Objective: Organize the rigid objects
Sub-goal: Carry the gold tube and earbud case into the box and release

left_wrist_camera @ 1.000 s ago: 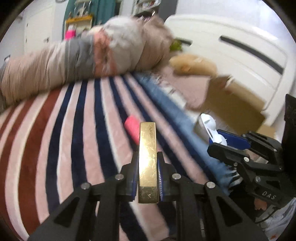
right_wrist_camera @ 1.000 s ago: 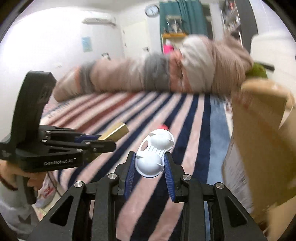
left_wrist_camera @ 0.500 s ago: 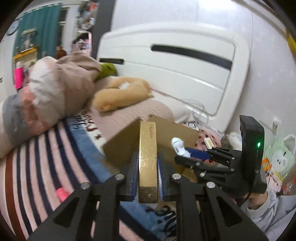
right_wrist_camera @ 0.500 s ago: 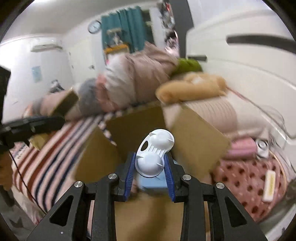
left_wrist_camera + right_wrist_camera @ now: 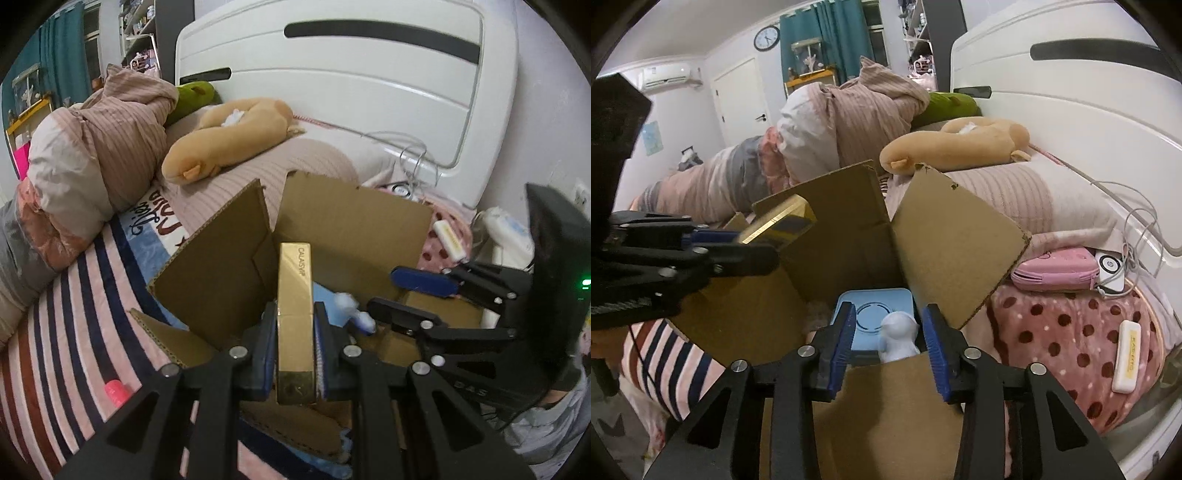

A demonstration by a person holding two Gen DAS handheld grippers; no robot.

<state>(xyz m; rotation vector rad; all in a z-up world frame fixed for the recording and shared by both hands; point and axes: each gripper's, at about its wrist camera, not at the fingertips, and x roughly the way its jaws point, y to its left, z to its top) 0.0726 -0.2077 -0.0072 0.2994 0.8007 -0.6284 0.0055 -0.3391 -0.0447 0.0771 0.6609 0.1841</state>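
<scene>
So the left gripper is pinching a long gold box tight between its pads, held over the open cardboard box that sits on the bed, not let go yet. The right gripper is spread wide, and a small white plastic thing sits between the pads without either one touching it, looks like it's dropping or already resting inside the box just by the near wall. Under it there's a light blue flat case already on the box floor. So my read: at least one item packed, the white one basically in, the gold one next. A pink thing lies out on the striped blanket near the left edge of the bed, probably to be collected too. Can't see most of the box floor, the near flap and the grippers cover it, and the white thing is blurry so I can't say what it is. Further back, a tan plush toy and a bunched-up duvet by the headboard.
</scene>
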